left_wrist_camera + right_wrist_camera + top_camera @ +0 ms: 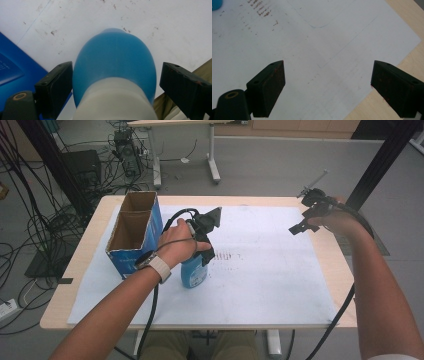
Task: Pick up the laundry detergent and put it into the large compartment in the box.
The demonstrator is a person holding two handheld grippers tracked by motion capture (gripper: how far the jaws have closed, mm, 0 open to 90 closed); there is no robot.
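A blue bottle [194, 272] stands upright on the white mat [270, 270], just right of the blue cardboard box [135, 232]. My left gripper [205, 242] comes down over the bottle's top. In the left gripper view the bottle [115, 55] with its white upper part sits between the jaws of the left gripper [117, 75]. The jaws are open: one touches the bottle's side, the other stands apart from it. My right gripper [305, 222] hovers open over the mat's far right corner, and nothing lies between the jaws of that gripper [328, 75].
The box is open at the top and has two compartments. The wooden table's edge [345, 270] lies just right of the mat. A corner of the blue bottle [215, 3] shows far off. Cables and desk legs [212, 165] lie on the floor beyond.
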